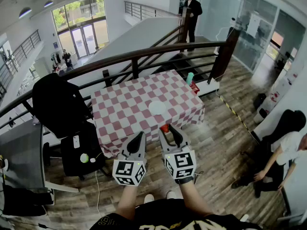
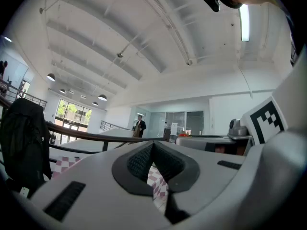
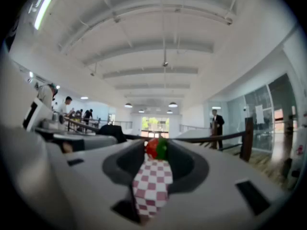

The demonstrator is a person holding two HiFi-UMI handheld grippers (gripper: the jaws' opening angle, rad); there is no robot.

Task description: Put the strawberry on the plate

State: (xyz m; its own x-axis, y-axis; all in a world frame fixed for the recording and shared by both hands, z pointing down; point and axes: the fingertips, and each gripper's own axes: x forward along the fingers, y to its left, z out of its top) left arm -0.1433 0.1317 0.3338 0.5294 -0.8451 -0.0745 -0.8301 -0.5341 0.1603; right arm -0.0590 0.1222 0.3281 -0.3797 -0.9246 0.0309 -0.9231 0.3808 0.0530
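A red strawberry [image 1: 164,127] with a green top lies at the front edge of the red-and-white checked table [image 1: 120,114]. A white plate [image 1: 158,108] sits on the cloth just beyond it. My right gripper [image 1: 168,130] is open, its two fingers spread on either side of the strawberry's near side. In the right gripper view the strawberry [image 3: 156,148] shows at the tips of that gripper [image 3: 156,155], with checked cloth below it. My left gripper [image 1: 140,136] hangs beside it on the left, in front of the table edge, jaws together and empty [image 2: 153,150].
A black chair draped with a dark jacket [image 1: 60,104] stands left of the table. A dark railing [image 1: 144,56] runs behind it, and a teal bottle [image 1: 190,78] stands at the far right corner. A person sits on the wooden floor at the right [image 1: 283,150].
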